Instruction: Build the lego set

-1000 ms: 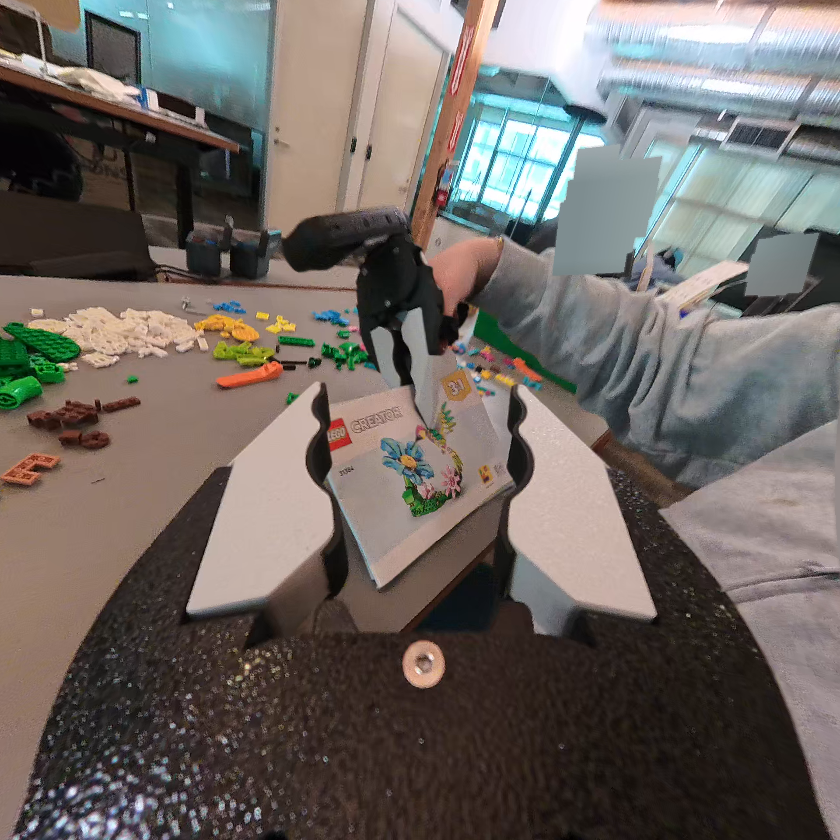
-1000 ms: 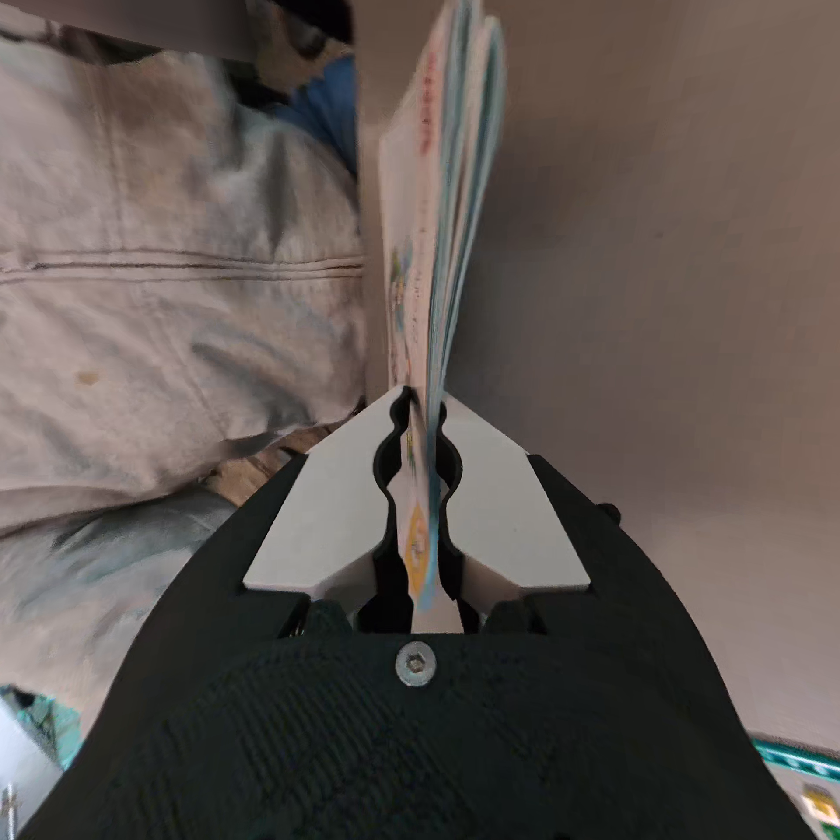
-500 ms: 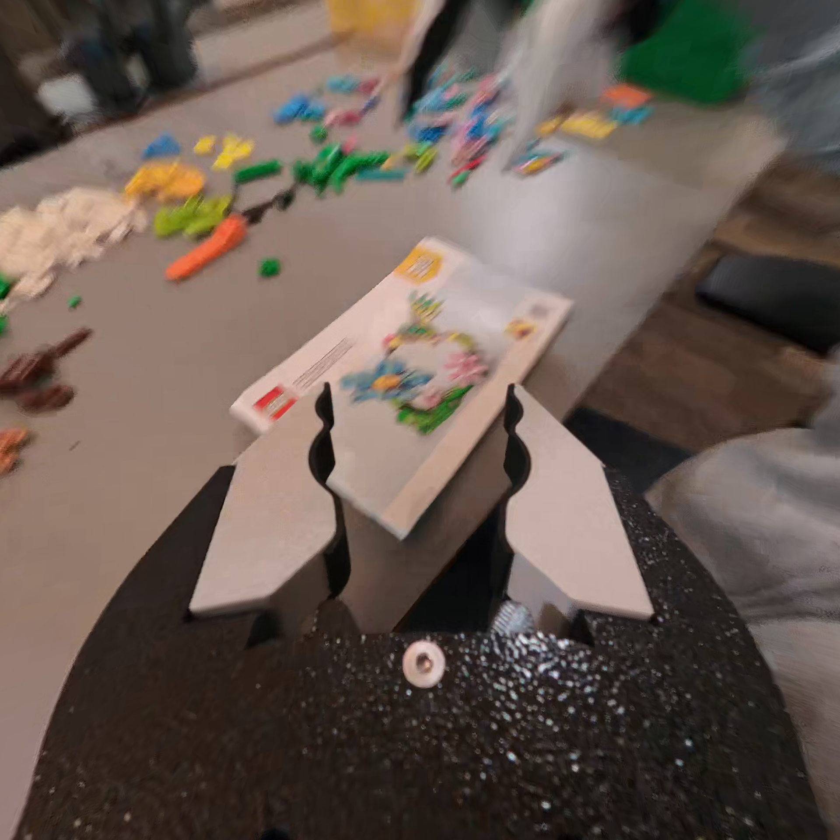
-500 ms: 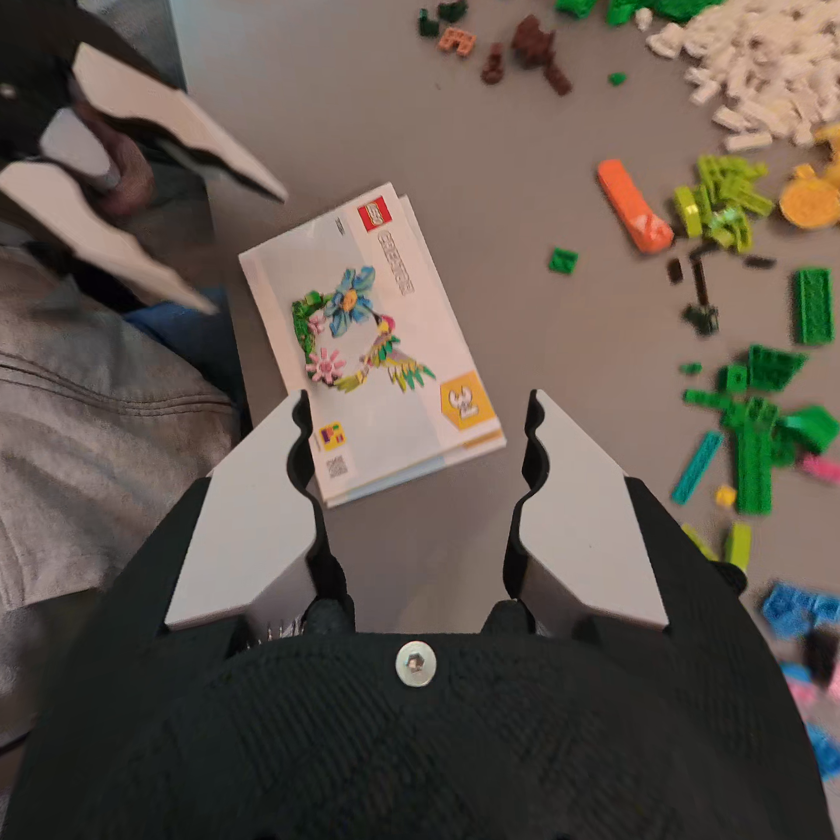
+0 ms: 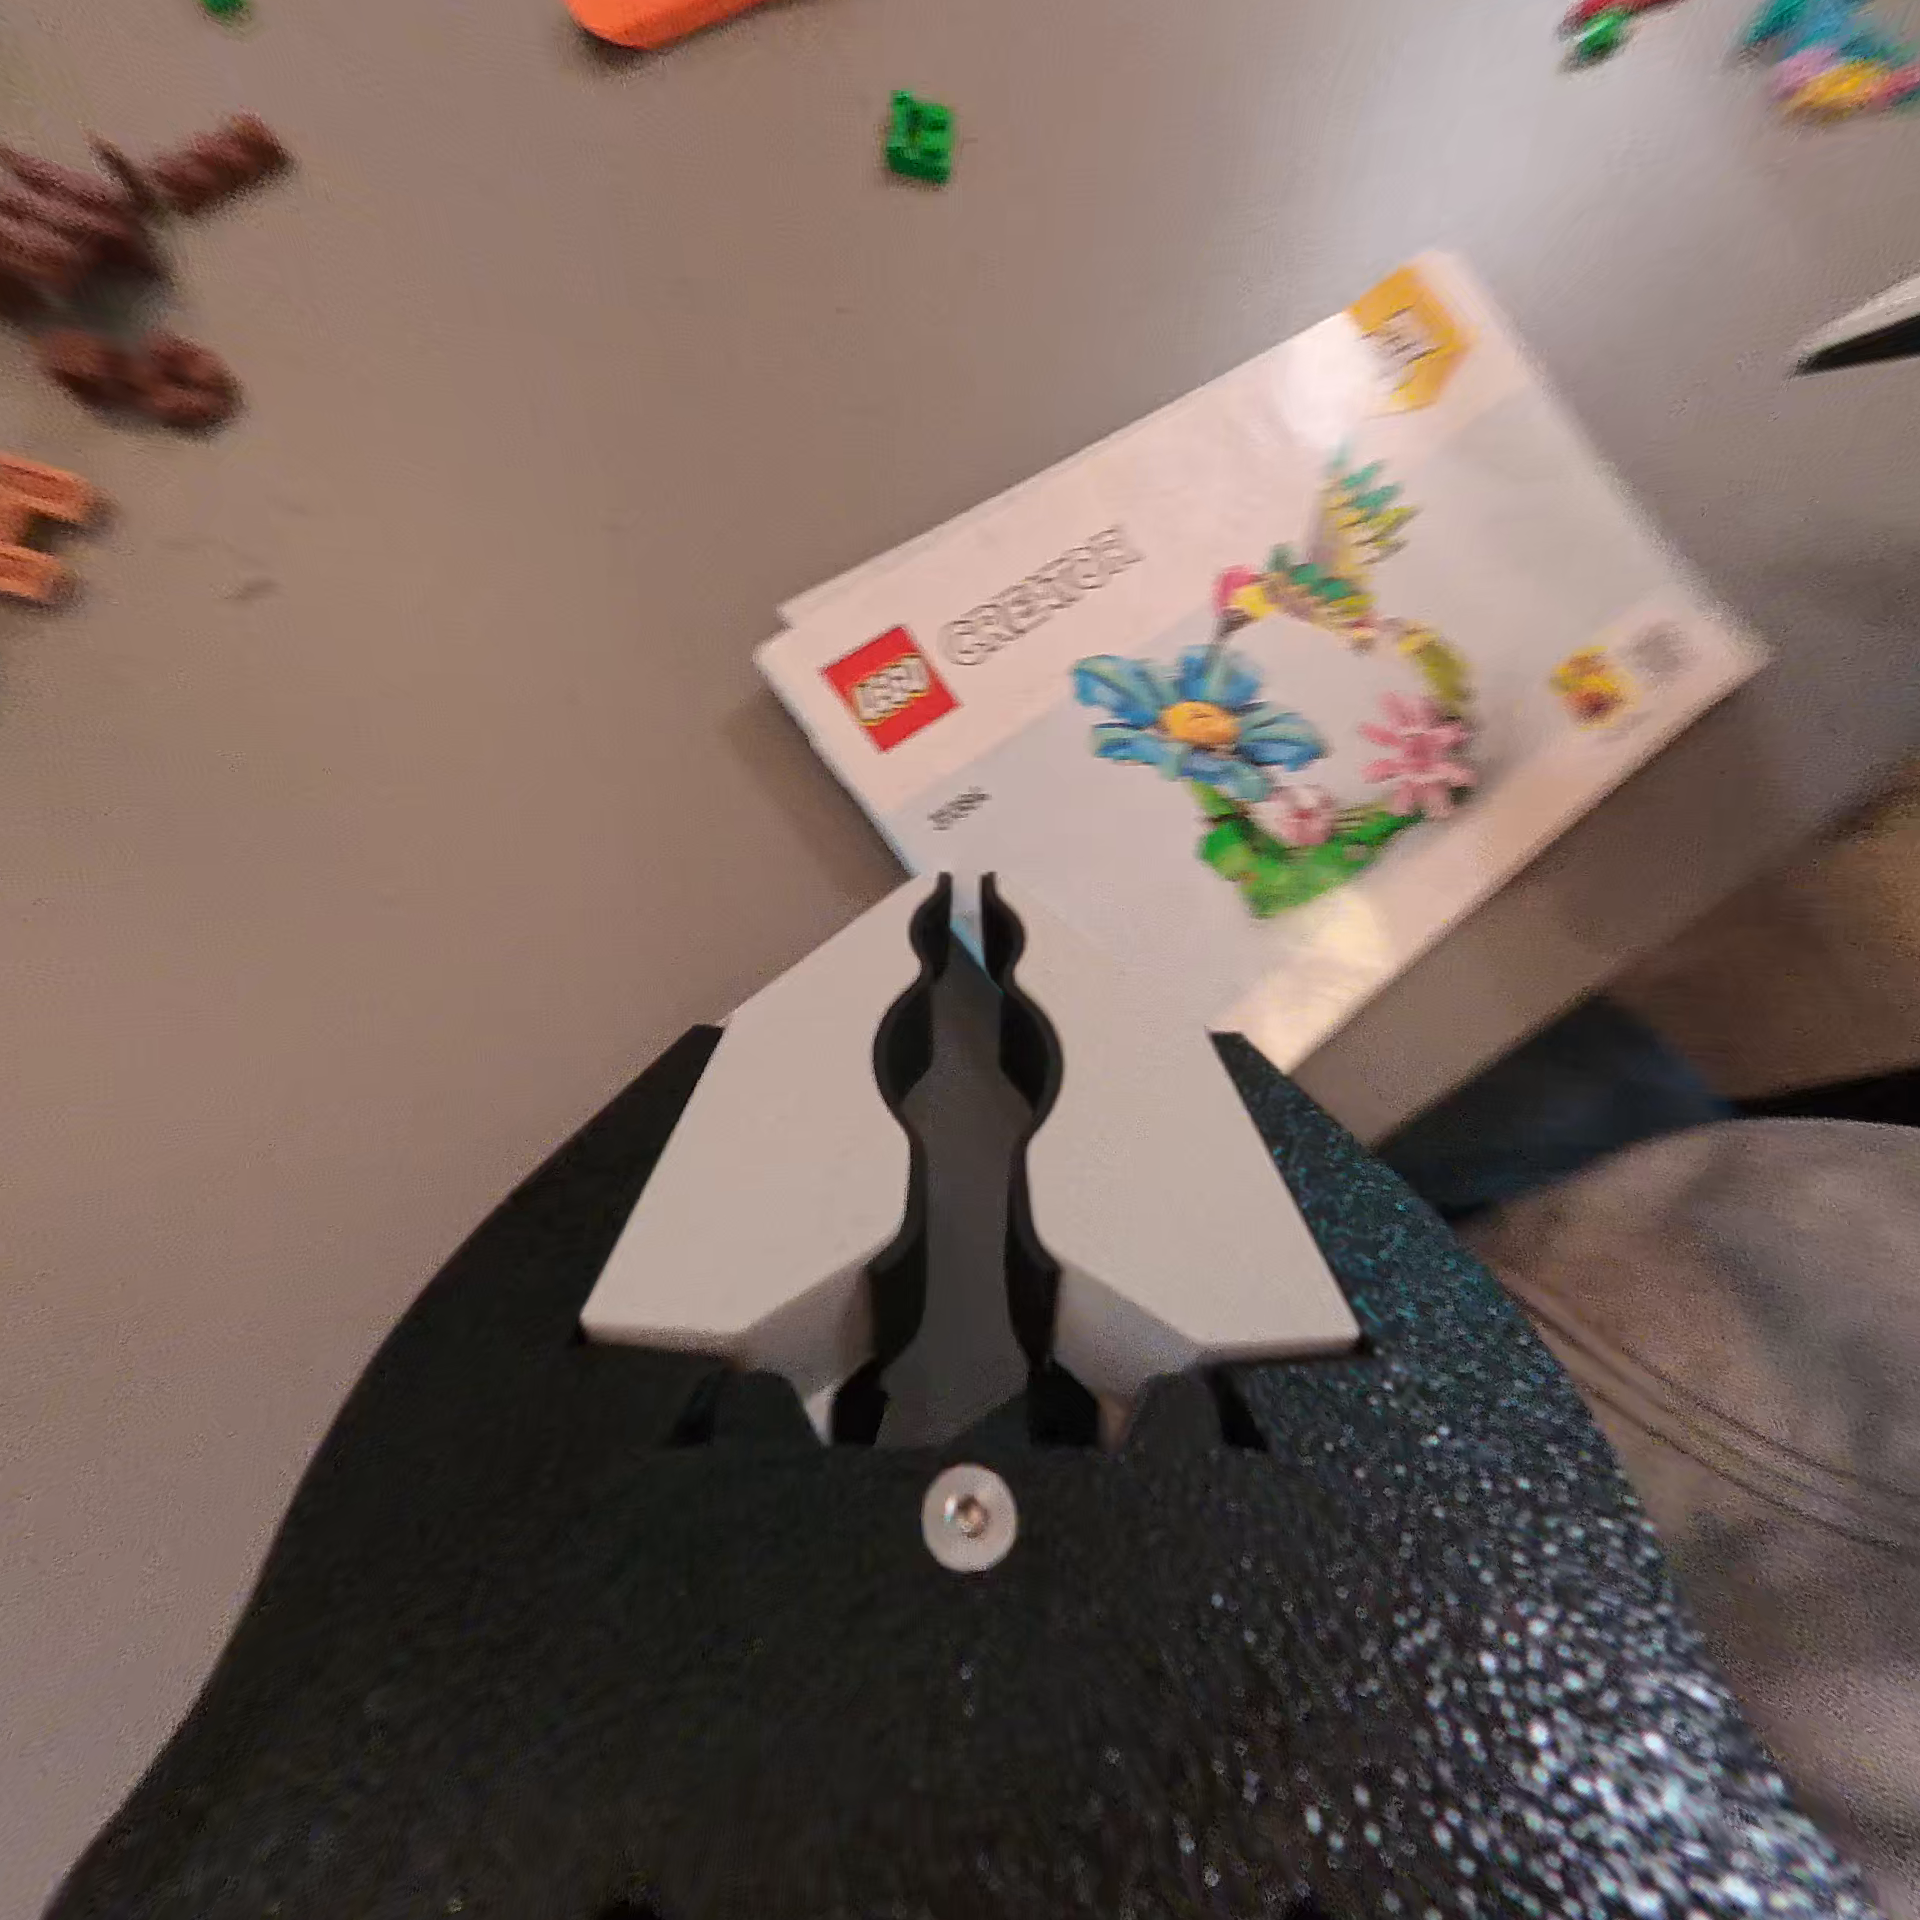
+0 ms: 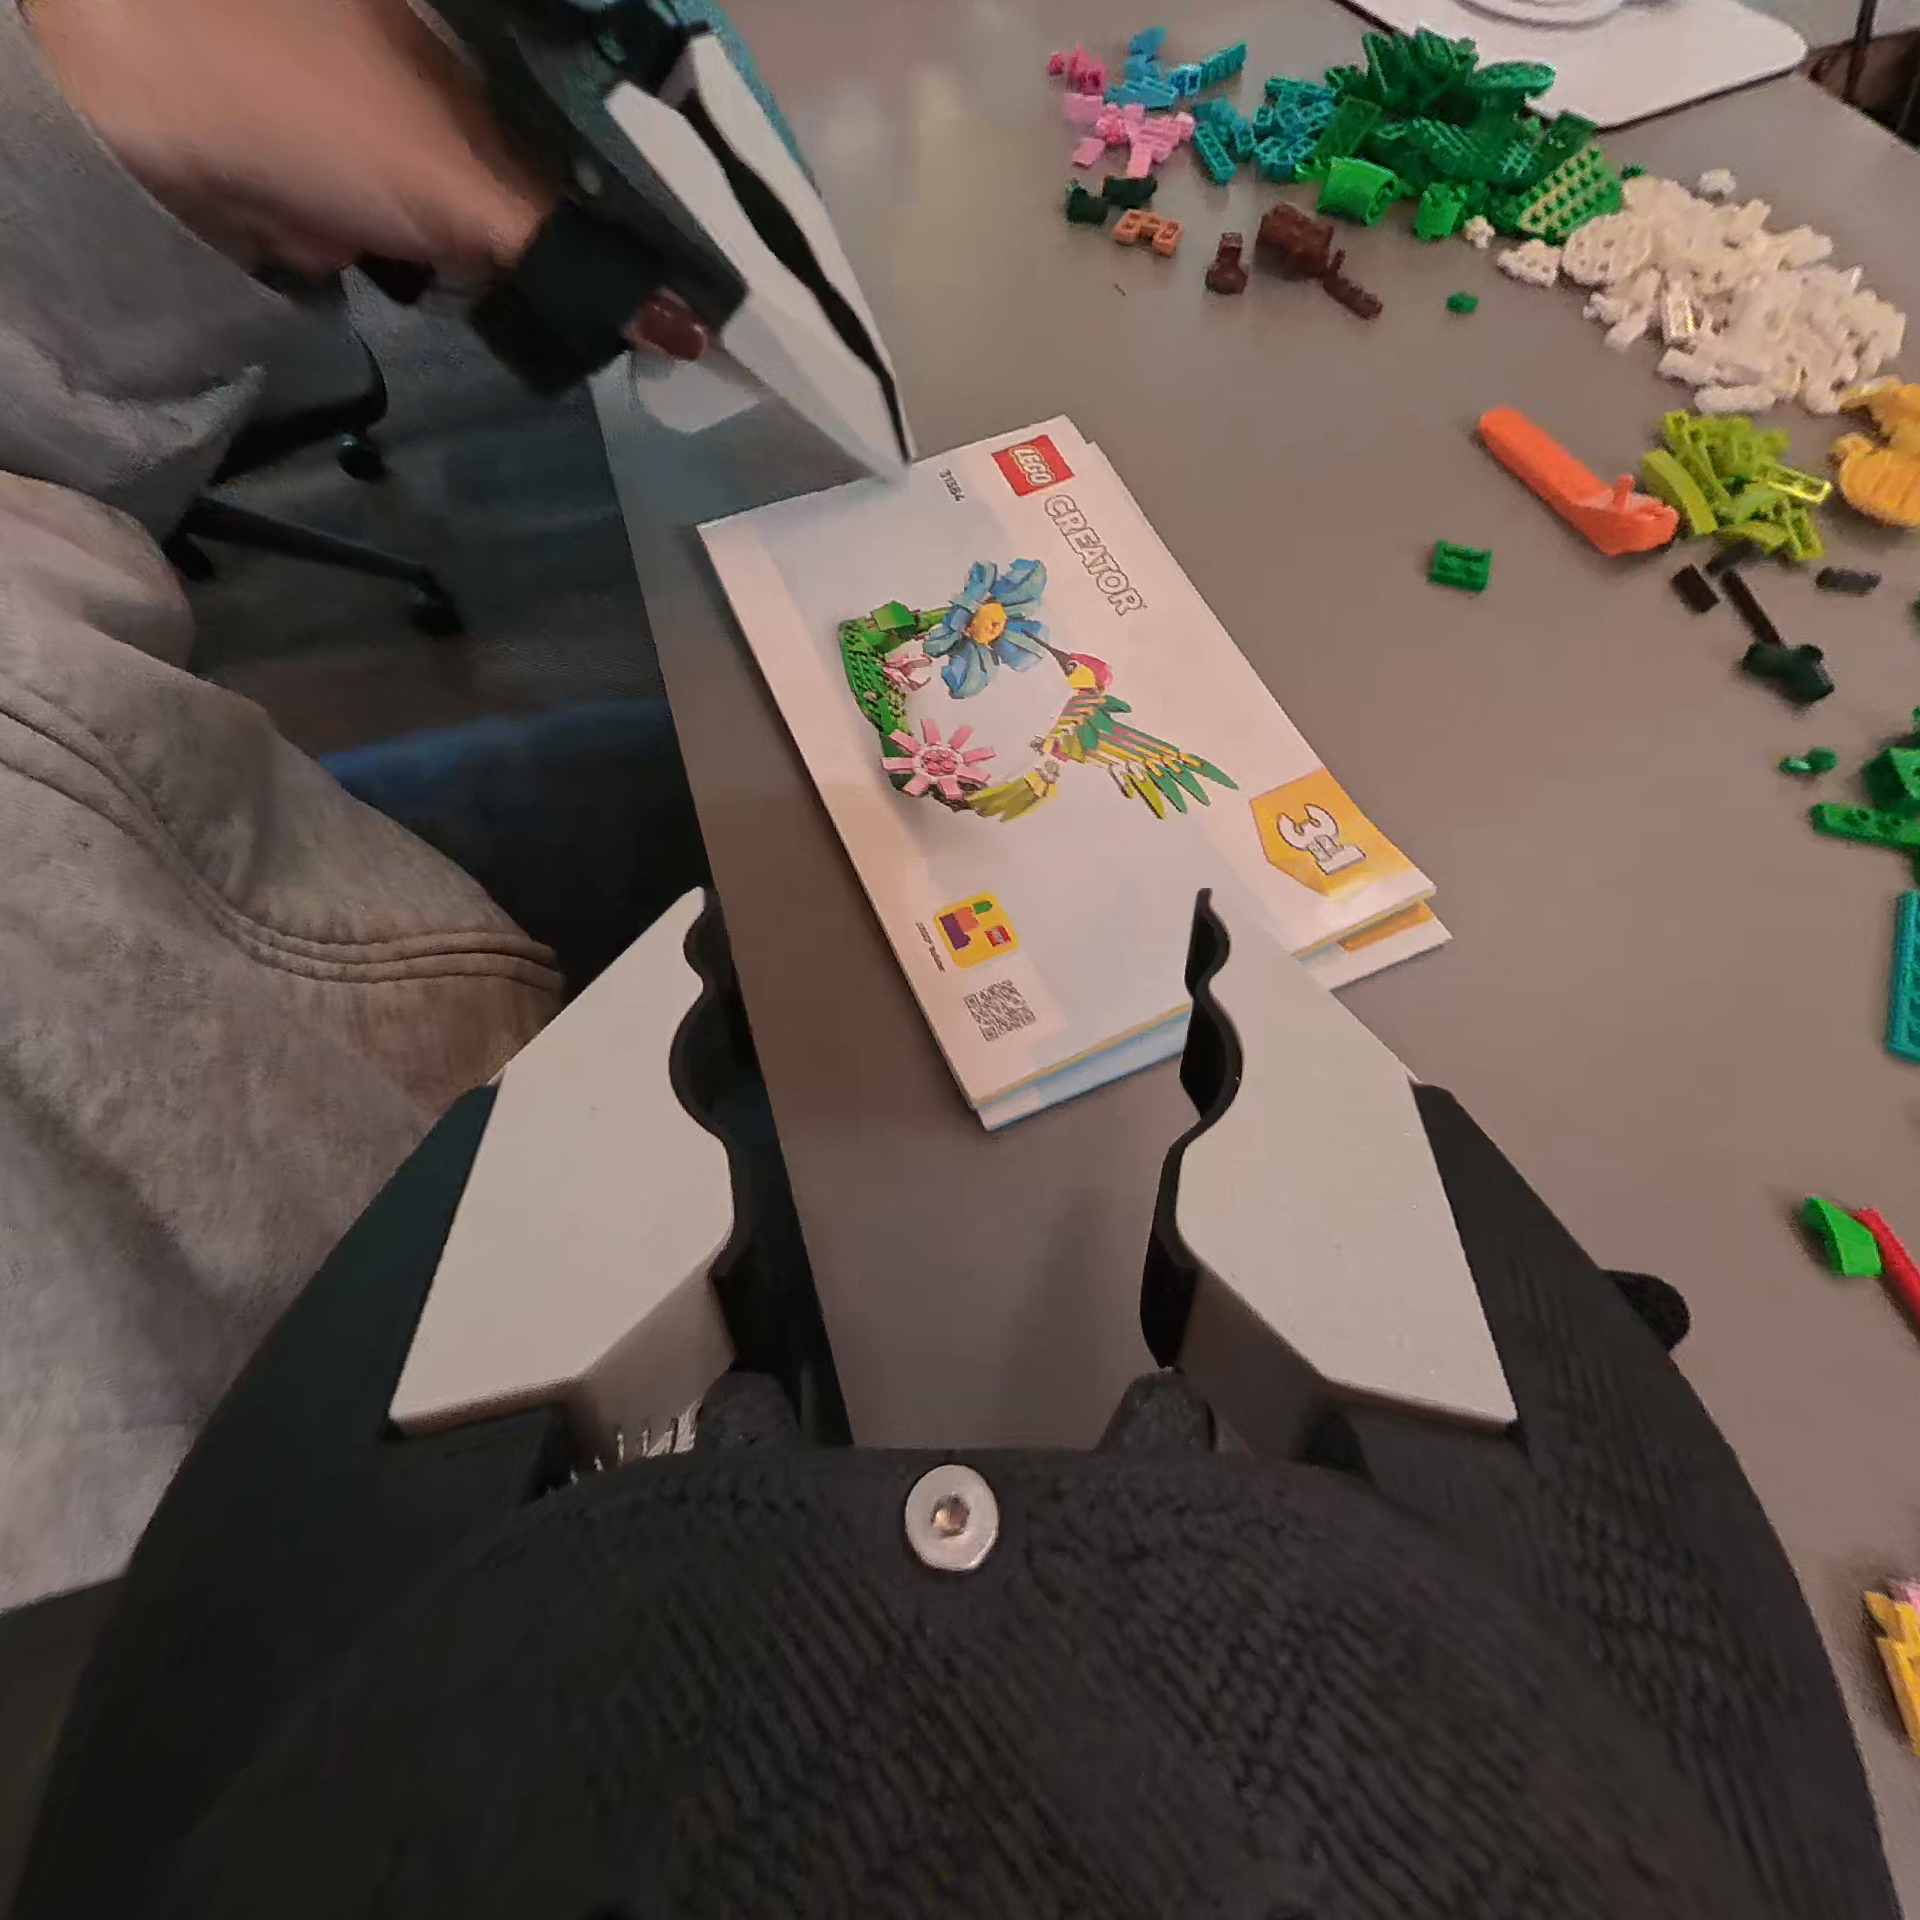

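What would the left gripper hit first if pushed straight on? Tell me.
Most likely the booklet: the left gripper, jaws nearly closed, points at its near corner on the table. Contact is unclear.

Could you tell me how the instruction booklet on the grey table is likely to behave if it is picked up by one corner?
The booklet is thin stacked paper, so it would probably sag and fan open. Its glossy cover looks slippery on the smooth table, so it likely slides when pushed.

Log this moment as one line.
left gripper: shut, tips at booklet corner | right gripper: open, near booklet | booklet: flat on table
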A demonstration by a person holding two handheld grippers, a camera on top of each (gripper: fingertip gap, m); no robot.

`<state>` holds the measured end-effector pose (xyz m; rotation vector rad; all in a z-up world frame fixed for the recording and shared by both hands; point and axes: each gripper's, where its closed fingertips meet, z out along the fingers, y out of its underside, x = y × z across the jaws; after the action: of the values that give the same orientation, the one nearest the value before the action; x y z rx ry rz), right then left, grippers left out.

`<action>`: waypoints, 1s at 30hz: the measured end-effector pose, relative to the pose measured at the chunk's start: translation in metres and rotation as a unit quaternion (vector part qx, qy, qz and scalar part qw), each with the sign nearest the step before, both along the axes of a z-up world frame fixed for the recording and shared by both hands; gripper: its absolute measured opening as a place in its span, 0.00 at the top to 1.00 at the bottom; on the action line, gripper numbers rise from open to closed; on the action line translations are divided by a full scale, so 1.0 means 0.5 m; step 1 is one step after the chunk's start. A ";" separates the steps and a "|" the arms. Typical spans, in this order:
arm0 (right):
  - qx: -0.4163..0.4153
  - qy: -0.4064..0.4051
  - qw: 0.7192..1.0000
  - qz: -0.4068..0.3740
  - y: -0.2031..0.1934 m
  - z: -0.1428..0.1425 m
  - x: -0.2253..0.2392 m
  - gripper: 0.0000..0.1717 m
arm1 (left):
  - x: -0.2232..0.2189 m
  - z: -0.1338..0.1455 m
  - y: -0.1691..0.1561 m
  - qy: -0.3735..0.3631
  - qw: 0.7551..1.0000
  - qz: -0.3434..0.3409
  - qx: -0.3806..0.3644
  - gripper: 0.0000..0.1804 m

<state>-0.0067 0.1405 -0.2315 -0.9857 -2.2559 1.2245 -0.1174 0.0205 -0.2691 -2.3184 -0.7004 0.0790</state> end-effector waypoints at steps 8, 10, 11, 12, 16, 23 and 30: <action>-0.033 -0.053 0.998 0.002 -0.019 -0.023 0.013 0.42 | 0.007 0.000 0.012 -0.107 0.991 0.032 0.076 0.80; -0.053 -0.065 0.996 -0.012 -0.012 -0.030 0.004 0.41 | 0.010 0.007 0.016 -0.132 0.986 0.030 0.097 0.74; -0.070 -0.076 0.994 -0.023 -0.009 -0.031 -0.001 0.41 | 0.014 0.009 0.019 -0.143 0.984 0.025 0.104 0.73; -0.090 -0.088 0.991 -0.034 -0.007 -0.030 -0.006 0.41 | 0.015 0.009 0.021 -0.151 0.982 0.023 0.108 0.74; -0.095 -0.135 0.985 -0.054 -0.002 -0.051 -0.012 0.41 | 0.021 0.006 0.031 -0.174 0.978 0.012 0.115 0.80; -0.113 -0.124 0.984 -0.062 -0.006 -0.054 -0.026 0.42 | 0.005 -0.006 0.028 -0.158 0.979 0.017 0.126 0.94; -0.107 -0.112 0.985 -0.075 0.001 -0.057 -0.027 0.42 | 0.036 0.066 0.051 -0.238 0.935 -0.025 0.262 0.97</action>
<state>-0.0204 0.1411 -0.2600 -1.4124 -2.1956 1.3681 -0.0995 0.0460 -0.2359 -1.8363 -0.7807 -0.6400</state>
